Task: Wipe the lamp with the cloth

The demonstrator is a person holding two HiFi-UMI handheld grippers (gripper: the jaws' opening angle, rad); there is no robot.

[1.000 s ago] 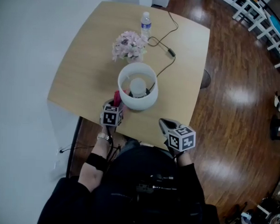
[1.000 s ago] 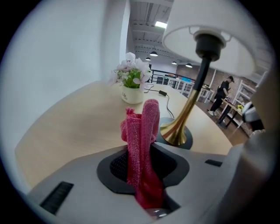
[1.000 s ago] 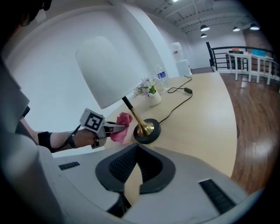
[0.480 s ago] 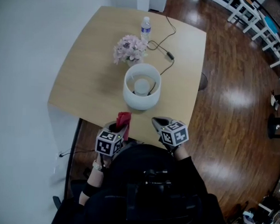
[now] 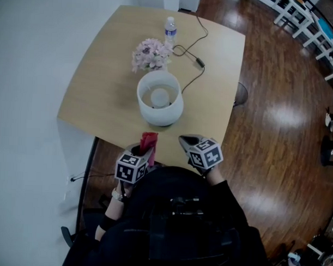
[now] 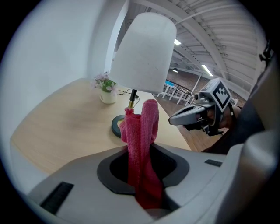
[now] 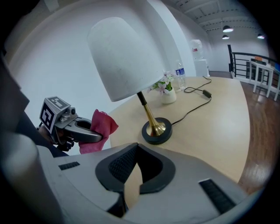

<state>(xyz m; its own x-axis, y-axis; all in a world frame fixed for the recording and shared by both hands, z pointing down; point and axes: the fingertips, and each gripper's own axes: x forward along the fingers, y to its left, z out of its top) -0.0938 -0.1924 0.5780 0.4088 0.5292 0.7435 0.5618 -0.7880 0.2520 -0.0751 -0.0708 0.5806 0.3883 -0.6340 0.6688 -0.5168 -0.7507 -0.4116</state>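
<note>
The left tool (image 5: pixel 145 152), which was pressing the cloth (image 5: pixel 149 139) against the near-left side of the lamp (image 5: pixel 160 99) a second ago, has pulled back and now hangs over the counter (image 5: pixel 103 84) edge, apart from the lamp. Its jaws are clamped on the red cloth. That pass looks finished, and another reach is needed to wipe more. The right tool (image 5: pixel 183 140), near-right of the lamp, has barely shifted, its jaws together and empty.
</note>
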